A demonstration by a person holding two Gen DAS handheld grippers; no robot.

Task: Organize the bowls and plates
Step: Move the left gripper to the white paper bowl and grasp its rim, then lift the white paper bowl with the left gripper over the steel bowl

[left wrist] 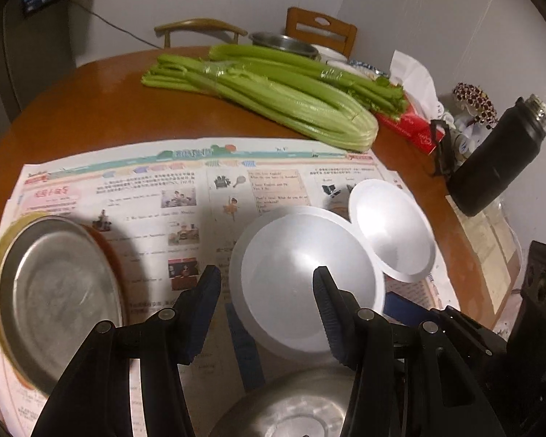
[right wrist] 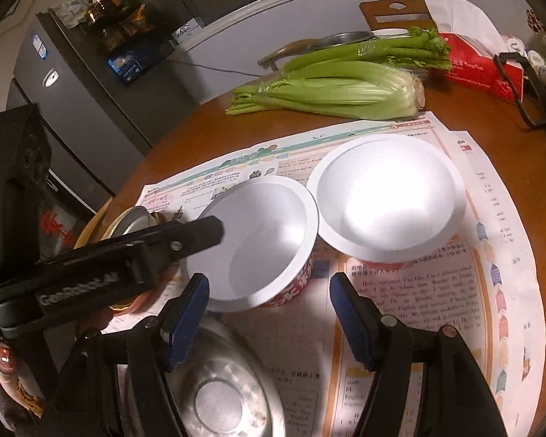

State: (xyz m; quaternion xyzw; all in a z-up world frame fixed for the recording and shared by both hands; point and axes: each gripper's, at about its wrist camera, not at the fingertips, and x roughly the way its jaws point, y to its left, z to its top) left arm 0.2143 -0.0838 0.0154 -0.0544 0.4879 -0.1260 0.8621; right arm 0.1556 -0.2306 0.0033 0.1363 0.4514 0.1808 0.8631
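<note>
L gripper (left wrist: 265, 284) over newspaper (left wrist: 156, 196), fingers spread, nothing between pads; near rim of bigger paper bowl (left wrist: 291, 280) sits in gap.

R gripper (right wrist: 269, 298) also spread, empty, above bare newspaper just in front of same bowl.

2nd paper bowl (right wrist: 386, 200) upright beside 1st, rims almost touching.

Steel bowl (right wrist: 218, 386) inverted at near edge, under both grippers.

Metal plate (left wrist: 54, 291) far left on stacked plates.

Celery (left wrist: 273, 98) behind, on wood table (left wrist: 91, 109).
</note>
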